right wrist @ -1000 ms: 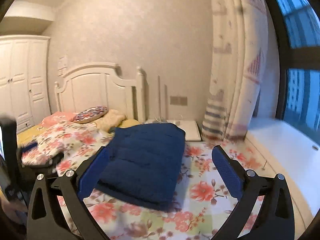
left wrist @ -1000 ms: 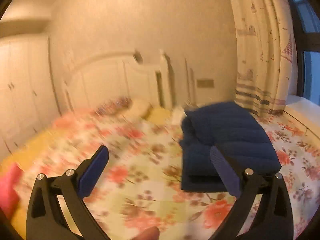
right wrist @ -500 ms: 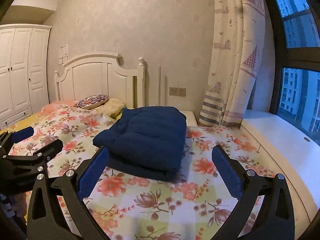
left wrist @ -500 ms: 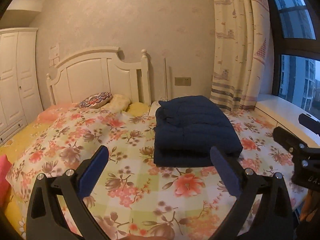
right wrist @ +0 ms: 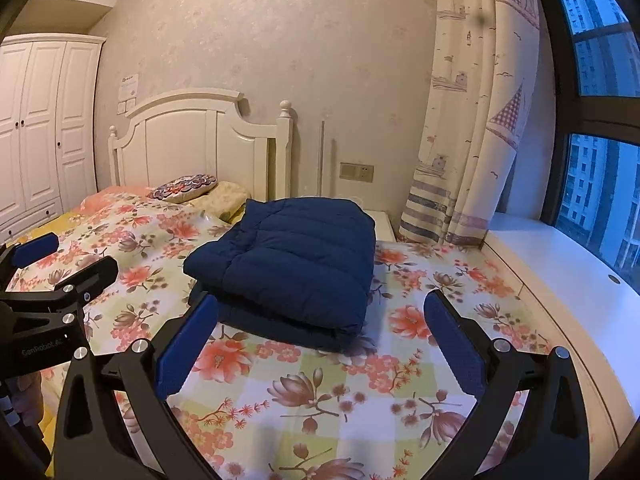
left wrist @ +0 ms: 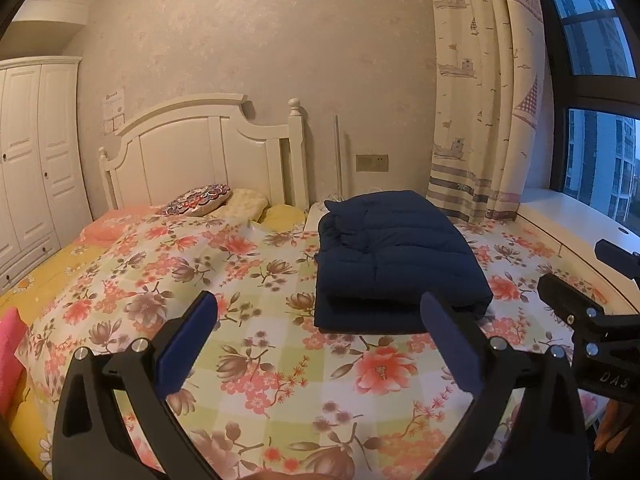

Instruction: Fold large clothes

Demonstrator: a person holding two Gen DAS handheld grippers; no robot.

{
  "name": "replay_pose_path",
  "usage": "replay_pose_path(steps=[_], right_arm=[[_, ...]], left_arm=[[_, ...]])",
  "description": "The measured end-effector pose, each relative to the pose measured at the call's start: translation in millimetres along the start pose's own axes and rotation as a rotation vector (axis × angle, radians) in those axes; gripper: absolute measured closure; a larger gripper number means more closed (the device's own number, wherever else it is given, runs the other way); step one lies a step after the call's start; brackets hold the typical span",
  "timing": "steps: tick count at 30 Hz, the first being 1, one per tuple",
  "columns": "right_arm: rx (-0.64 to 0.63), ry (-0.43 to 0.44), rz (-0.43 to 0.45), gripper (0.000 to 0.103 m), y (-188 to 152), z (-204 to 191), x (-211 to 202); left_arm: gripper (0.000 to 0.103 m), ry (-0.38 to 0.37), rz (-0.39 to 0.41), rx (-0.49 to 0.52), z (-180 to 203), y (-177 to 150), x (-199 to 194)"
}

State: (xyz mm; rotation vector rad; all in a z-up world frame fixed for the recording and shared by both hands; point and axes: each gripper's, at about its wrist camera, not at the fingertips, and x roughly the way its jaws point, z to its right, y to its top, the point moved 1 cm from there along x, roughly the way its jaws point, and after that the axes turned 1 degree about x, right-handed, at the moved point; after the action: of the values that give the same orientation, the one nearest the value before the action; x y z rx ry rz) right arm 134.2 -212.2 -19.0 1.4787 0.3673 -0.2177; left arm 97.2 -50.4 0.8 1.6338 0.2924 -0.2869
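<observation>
Wardrobe (left wrist: 28,172): white, panelled doors, at the far left against the wall. Headboard (left wrist: 200,152): white, arched, with a knobbed post at its right end. Pillows (left wrist: 200,200): one patterned, one pale yellow beside it, lying at the foot of the headboard. Bedspread (left wrist: 260,320): floral on a pale check, covering the bed, with yellow sheet showing at its left edge. Left gripper (left wrist: 318,340): held level above the near part of the bedspread, pointing toward the headboard; its blue-padded fingers (left wrist: 188,344) spread wide, nothing between them, clear of the fabric; in the right wrist view its black frame enters from the left edge (right wrist: 52,264), low over the bedspread. Jacket (left wrist: 396,264): dark blue, quilted, folded into a thick rectangular stack, lying on the right half of the bedspread, near the curtain side, beyond both grippers and touched by neither. Right gripper (right wrist: 320,340): held level just short of the jacket, pointing at it; fingers (right wrist: 452,344) spread wide, empty; in the left wrist view its black body shows at the right edge (left wrist: 576,304). Curtain (left wrist: 480,100): cream, printed with boats, striped hem, hanging right of the jacket. Sill (right wrist: 560,272): white, broad, along the bed's right side. Window (right wrist: 600,180): dark-framed, buildings outside.
</observation>
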Motion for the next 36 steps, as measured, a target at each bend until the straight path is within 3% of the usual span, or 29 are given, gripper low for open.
replay_pose_path(steps=[36], right_arm=[[0.002,0.025,-0.016,0.004,-4.7,-4.5,1.5]], left_arm=[[0.002,0.013,0.002,0.000,0.6,-0.4,-1.6]])
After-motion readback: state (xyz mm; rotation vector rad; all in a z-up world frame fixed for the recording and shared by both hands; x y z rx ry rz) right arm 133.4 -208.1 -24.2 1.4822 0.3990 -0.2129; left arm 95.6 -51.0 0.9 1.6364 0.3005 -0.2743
